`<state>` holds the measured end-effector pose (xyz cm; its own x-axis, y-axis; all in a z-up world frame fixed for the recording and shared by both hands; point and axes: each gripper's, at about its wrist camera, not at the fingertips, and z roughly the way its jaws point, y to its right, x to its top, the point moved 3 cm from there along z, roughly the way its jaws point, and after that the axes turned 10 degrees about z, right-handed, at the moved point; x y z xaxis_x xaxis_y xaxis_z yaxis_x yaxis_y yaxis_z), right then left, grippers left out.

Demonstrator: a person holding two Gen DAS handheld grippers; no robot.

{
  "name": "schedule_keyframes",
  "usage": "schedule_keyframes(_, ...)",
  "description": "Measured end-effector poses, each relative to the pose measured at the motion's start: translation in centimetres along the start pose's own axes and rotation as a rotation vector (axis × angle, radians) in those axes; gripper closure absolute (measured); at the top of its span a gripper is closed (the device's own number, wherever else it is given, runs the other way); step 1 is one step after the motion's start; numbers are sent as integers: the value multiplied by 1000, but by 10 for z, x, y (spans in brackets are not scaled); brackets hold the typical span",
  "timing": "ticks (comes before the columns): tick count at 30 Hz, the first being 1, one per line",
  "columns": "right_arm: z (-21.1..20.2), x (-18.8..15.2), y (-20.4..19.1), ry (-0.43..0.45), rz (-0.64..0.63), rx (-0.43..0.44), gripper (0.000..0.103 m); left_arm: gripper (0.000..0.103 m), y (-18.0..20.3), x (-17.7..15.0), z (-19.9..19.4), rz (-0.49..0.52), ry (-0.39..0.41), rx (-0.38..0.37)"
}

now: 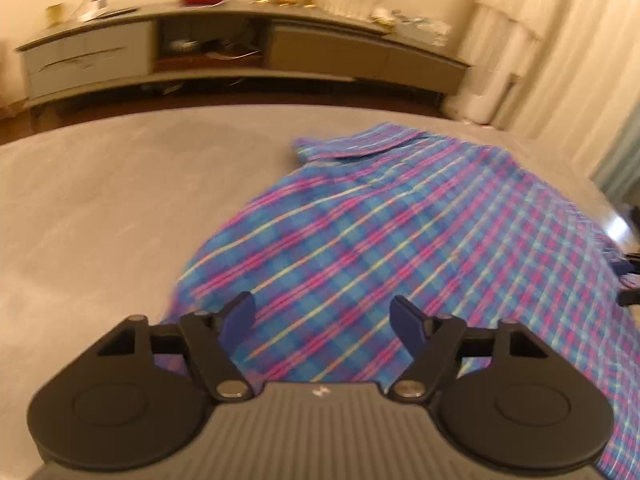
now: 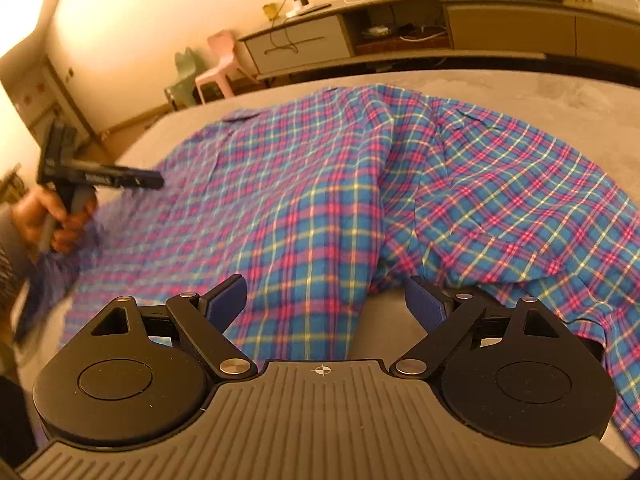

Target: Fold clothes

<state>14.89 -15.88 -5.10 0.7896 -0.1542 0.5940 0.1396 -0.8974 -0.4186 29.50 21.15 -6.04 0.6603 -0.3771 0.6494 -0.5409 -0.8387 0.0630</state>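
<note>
Plaid shirt (image 2: pixel 320 184), collar toward cabinet (image 2: pixel 400 36)

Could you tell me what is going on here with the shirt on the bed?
A person is folding a blue and pink plaid shirt spread on a grey bed, with a handheld gripper in each hand. The left gripper and the right gripper both stand open above the fabric, holding nothing. The person's left hand shows at the shirt's edge. The shirt looks rumpled and not yet neatly folded.

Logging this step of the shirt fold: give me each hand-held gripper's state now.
Left hand-held gripper: open, holding nothing, above the plaid shirt.
Right hand-held gripper: open, holding nothing.
</note>
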Motion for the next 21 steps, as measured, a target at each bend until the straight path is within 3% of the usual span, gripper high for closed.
schedule_keyframes(2,1,-2,-1,4,-1,1,19,27,-9,-1,-10,-23,30,48)
schedule_keyframes(5,5,-2,0,6,22,0,19,12,-22,2,-12,-30,68,117)
schedule_keyframes(7,4,-5,-2,9,27,-5,19,14,-27,1,-5,-31,39,149)
schedule_keyframes(9,0,-9,-3,14,35,3,19,19,-28,-3,-3,-50,15,100)
schedule_keyframes(11,-1,-11,-1,16,43,3,19,35,-26,-4,-5,-47,21,48)
schedule_keyframes(13,1,-12,1,18,50,-7,19,99,-24,-4,-7,-40,11,29)
schedule_keyframes(18,2,-10,4,34,64,-24,19,100,-12,0,-10,35,36,36)
schedule_keyframes(21,1,-8,9,56,82,-40,19,100,-18,14,-16,31,74,101)
